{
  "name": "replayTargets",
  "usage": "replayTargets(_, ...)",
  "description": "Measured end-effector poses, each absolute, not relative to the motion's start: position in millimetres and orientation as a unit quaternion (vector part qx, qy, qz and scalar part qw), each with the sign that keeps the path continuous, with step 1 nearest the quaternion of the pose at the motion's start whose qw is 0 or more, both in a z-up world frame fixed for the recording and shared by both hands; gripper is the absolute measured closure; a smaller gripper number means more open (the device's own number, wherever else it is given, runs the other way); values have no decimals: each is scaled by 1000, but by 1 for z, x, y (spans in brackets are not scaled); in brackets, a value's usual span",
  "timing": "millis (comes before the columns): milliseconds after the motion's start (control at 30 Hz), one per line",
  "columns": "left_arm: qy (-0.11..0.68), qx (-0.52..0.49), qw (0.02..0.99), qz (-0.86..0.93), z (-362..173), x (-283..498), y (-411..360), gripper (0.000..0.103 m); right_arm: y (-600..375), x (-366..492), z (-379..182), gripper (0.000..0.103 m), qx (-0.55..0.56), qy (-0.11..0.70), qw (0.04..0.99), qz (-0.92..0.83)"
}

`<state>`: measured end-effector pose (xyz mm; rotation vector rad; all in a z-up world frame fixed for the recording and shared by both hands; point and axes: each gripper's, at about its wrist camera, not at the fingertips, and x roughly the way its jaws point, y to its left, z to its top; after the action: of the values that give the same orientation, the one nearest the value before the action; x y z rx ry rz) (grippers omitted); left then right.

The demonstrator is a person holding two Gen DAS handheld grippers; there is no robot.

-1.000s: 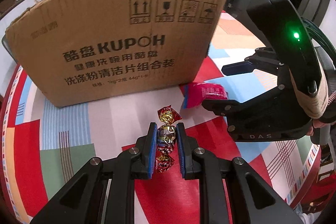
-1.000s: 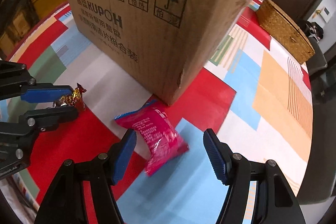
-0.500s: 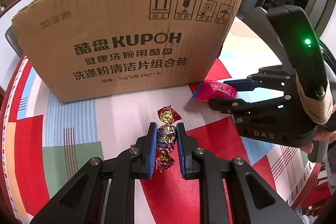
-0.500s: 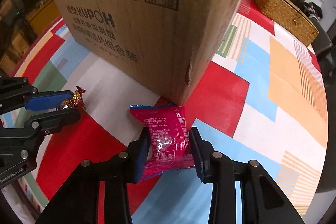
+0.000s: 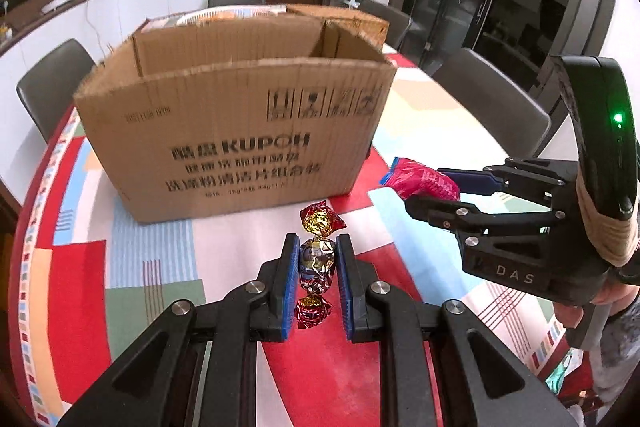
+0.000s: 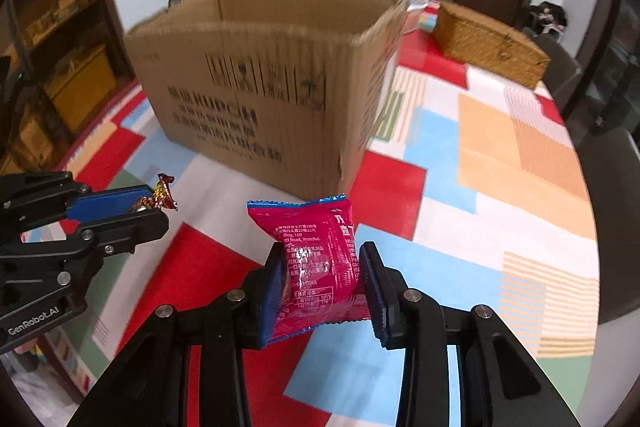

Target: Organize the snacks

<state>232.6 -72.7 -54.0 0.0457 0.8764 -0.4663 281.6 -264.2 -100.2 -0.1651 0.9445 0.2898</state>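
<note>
Left wrist view shows the left hand-held gripper (image 5: 317,273) clenched on a foil-wrapped candy with red and gold twisted ends (image 5: 316,263); its silvery crinkled middle sits between the blue pads, one twist sticking out ahead of the fingertips and the other behind. To its right, the right hand-held gripper (image 6: 322,277) grips a magenta plastic snack packet with a blue sealed edge (image 6: 318,259), pads pressing its sides; its jaws have just been closing on it. Small white print covers the packet, too fine to read. Ahead of both grippers stands an open brown cardboard box with black printed lettering (image 5: 236,131) on the colourful patchwork-patterned tabletop (image 6: 480,163). Motion blur smears the box's print, and its inside bottom is hidden behind the front wall.
</note>
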Motion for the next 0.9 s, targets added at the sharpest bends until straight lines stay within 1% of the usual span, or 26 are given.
replayTargets(267,382,17,896,-225,-20,216,-60,84,-267,253,-65,65,-47,405,905,119)
replayTargets(533,327,17,918,-222,14,213,-50,84,-259,239,-22,65,-37,343,932,116)
replayTargets(567,322,17,920,-221,18,213,-49,85,-257,239,-18,65,-37,336,934,117)
replayTargets(633,311,20,924,-220,25,215,-46,92,-254,240,-9,65,-36,323,938,119)
replayTargets(667,308,21,925,-220,26,216,-45,93,-252,241,-4,65,-35,318,940,120)
replayTargets(900,297,18,930,-215,40,230,-33,93,-242,256,19,65,-29,292,948,126)
